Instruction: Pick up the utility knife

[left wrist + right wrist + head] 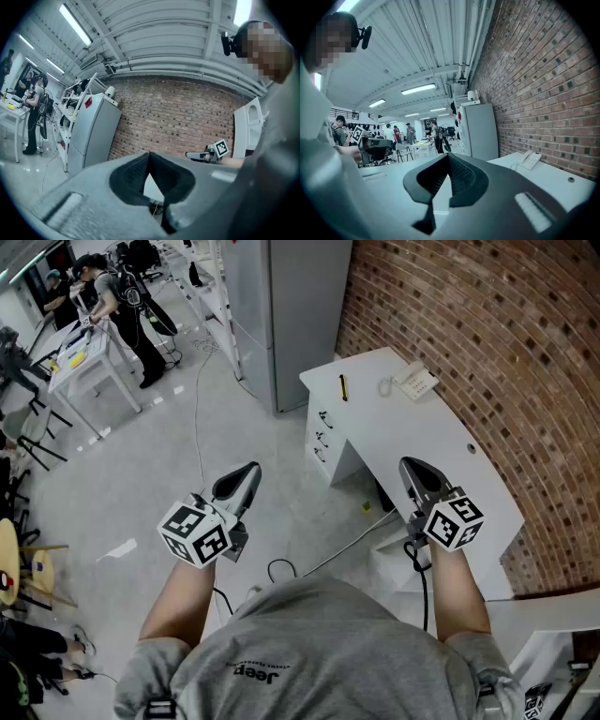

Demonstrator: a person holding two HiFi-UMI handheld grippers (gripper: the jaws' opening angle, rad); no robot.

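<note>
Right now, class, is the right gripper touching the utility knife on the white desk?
Apart. The head view shows the utility knife lying at the far end of the desk, with bare desktop between it and the right gripper.

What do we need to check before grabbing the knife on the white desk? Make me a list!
1. Utility knife in sight on the white desk: ok.
2. Room around the knife, with the phone lying apart from it: ok.
3. Right tool open to grab: not ok, jaws together, nothing in them.
4. Left tool open: not ok, jaws together, nothing in them.
5. A tool near the knife: not ok, both are well short of the desk's far end.
6. Blade tucked in: cannot tell, too small.
</note>
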